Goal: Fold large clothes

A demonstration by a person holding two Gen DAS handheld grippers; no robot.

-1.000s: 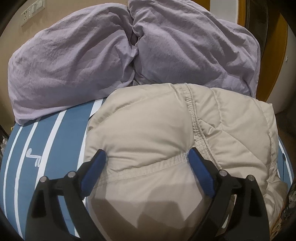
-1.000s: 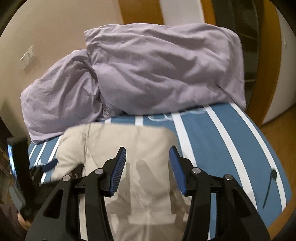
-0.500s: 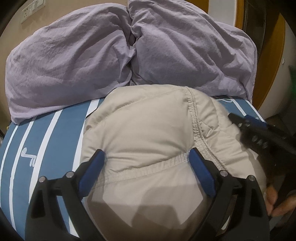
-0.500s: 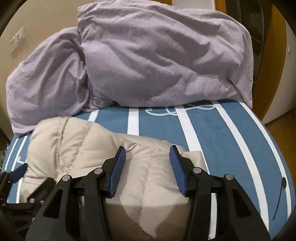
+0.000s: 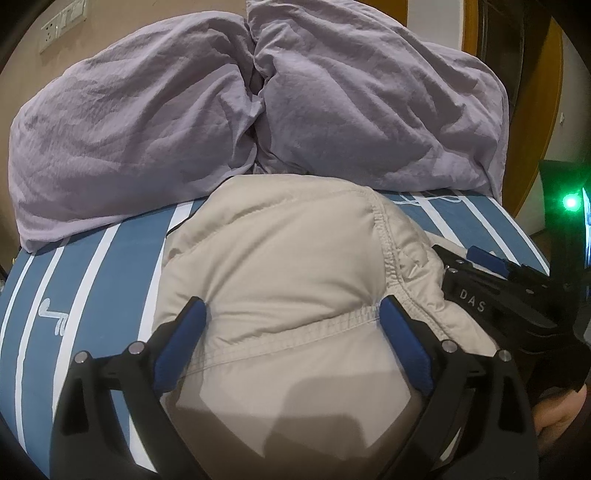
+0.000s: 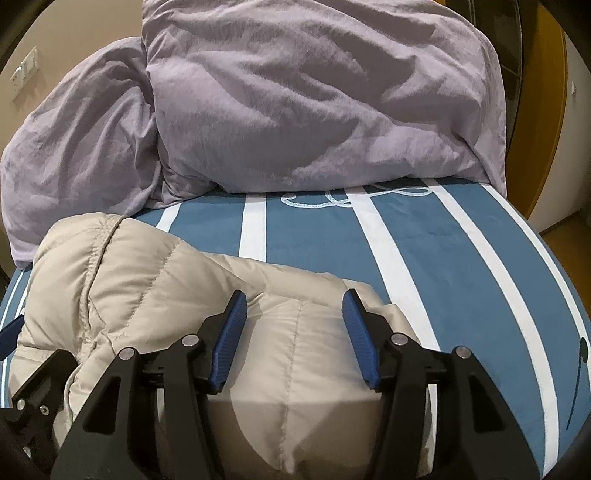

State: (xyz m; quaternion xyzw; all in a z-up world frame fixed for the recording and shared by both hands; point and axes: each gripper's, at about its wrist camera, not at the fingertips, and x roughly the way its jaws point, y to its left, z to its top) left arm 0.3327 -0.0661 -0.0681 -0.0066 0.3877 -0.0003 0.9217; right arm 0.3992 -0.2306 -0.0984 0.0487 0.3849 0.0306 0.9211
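Observation:
A beige quilted puffer jacket (image 5: pixel 280 266) lies bunched into a thick bundle on a blue bed with white stripes (image 5: pixel 107 266). My left gripper (image 5: pixel 291 317) is open, its blue pads wide apart over the bundle's near part, with a stitched seam running between them. The jacket also shows in the right wrist view (image 6: pixel 147 273). My right gripper (image 6: pixel 293 306) is open with its pads over the jacket's right end. In the left wrist view the right gripper's black body (image 5: pixel 498 295) sits at the jacket's right edge. The left gripper's black body (image 6: pixel 33 395) shows at lower left in the right wrist view.
Two large crumpled lilac pillows (image 5: pixel 240 110) are piled at the head of the bed, just behind the jacket, also seen in the right wrist view (image 6: pixel 295 96). A beige wall with a socket plate (image 5: pixel 62 22) is behind. A wooden door frame (image 6: pixel 532 110) and floor are at right.
My right gripper has come down and forward over the jacket's right end, so it shows larger in the left wrist view. The jacket bundle has moved slightly away from the left gripper.

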